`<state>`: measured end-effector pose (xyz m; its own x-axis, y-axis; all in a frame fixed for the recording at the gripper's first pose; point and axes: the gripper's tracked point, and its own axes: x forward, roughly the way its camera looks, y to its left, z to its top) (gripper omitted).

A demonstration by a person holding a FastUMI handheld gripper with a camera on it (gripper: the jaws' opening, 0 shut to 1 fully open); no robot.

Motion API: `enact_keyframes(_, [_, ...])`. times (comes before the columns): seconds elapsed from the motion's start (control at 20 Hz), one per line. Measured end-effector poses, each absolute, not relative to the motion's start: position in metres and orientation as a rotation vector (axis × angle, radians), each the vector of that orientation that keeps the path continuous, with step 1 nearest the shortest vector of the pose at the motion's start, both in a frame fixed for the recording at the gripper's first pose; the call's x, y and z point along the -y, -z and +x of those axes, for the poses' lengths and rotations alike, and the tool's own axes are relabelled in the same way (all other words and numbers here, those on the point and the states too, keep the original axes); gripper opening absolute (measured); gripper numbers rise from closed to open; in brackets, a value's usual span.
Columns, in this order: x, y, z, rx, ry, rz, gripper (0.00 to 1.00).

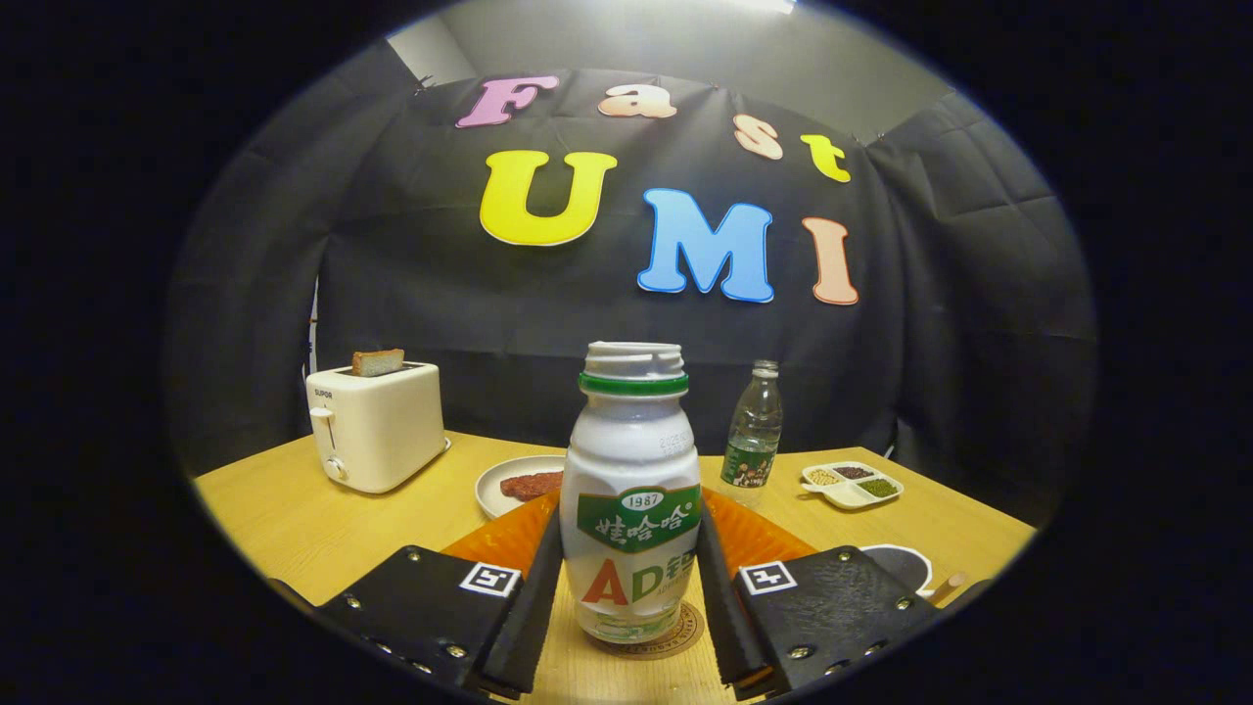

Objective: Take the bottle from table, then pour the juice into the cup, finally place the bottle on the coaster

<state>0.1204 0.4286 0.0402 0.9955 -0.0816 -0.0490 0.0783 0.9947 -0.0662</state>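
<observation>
Yellow wood of the desk (294, 509) runs out from under the gripper (628, 587), whose two fingers press on either side of a white bottle (631, 499), pinching it. Uncapped and upright, the bottle stands on a round coaster (675, 641) between the fingers. Just behind it lies an orange mat (759, 539), with a cup (905, 566) to the right. Beyond sit a plate with food (514, 485), a white toaster (375, 426), a clear bottle (754, 426) and a divided dish (852, 485).

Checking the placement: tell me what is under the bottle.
A round coaster lies under the bottle, its rim showing around the base; its middle is covered. The gripper fingers flank the bottle.
</observation>
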Motion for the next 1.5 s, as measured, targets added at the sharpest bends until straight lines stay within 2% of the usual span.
enact_keyframes(1.1, [-0.412, -0.011, 0.141, -0.132, 0.100, -0.015, 0.67])
enact_keyframes(1.2, [-0.410, -0.010, 0.139, -0.140, 0.109, -0.017, 0.71])
enact_keyframes(1.35, [-0.410, -0.014, 0.138, -0.134, 0.106, -0.029, 0.96])
enact_keyframes(1.5, [-0.411, -0.030, 0.131, -0.092, 0.091, -0.016, 0.96])
